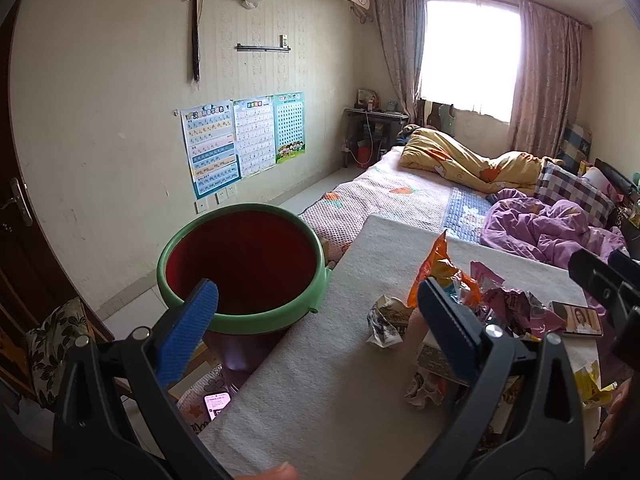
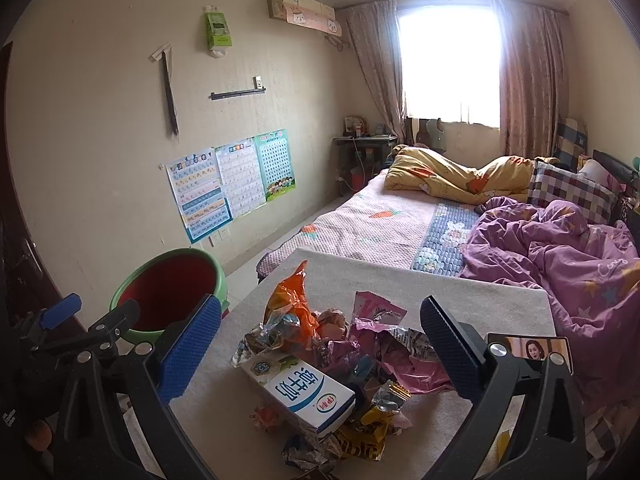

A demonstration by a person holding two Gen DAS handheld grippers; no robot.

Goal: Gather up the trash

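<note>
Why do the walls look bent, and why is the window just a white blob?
Left wrist view: the fisheye lens bows the walls and darkens the corners; the window is blown out white. Right wrist view: same curving, the window glares, and the milk carton stays readable.

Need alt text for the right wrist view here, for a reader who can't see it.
An open right hand-held gripper hovers over a pile of crumpled snack wrappers and a white milk carton on a beige padded surface. A green-rimmed red bin stands left; an unmade bed lies beyond.
</note>
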